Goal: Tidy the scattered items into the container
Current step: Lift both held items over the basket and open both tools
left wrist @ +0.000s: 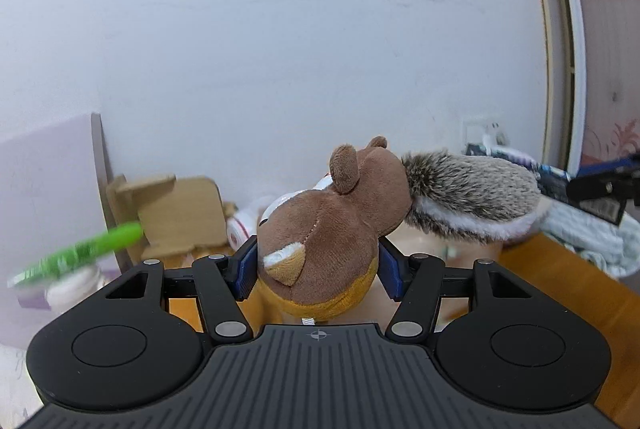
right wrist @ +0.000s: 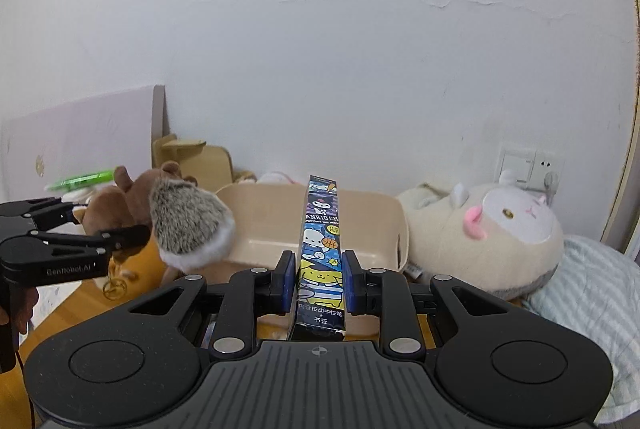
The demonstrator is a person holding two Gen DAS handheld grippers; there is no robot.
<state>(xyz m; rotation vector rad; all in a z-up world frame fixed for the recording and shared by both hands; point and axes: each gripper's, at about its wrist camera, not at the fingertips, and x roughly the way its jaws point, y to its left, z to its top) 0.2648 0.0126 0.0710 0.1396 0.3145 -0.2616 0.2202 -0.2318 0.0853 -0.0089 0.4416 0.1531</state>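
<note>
Landmark = the beige container (right wrist: pixel 320 229), an open tub on the orange desk (right wrist: pixel 80 305) against the white wall (right wrist: pixel 320 49). Biggest thing nearby is the cream plush pillow (right wrist: pixel 492 237), lying just right of the tub w/ a striped cloth (right wrist: pixel 592 289) beyond it; not in play yet. Left of the tub, approx level w/ its rim, hangs the squirrel plush (right wrist: pixel 168 217), raised off the desk: left gripper (left wrist: pixel 318 265) has its fingers (left wrist: pixel 246 269) pinching the brown body, bushy grey tail sticking out toward the tub side, so the tub lies to the right of and slightly below that gripper. Directly in front of the tub, the right gripper (right wrist: pixel 316 281) has its fingers (right wrist: pixel 286 281) pressed onto a tall printed pen box (right wrist: pixel 320 249), held near its lower end; long axis runs up and away from the camera, far end reaching over the tub's near wall. Judgement: right hand is nearer, more or less lined up w/ the opening; a short push fwd and a tilt down should drop the box in lengthwise. Squirrel needs a sideways carry across the left rim. Behind the tub, left: a wooden stand (right wrist: pixel 200 165); a blurred green item (right wrist: pixel 80 181) further left, can't tell what.
</note>
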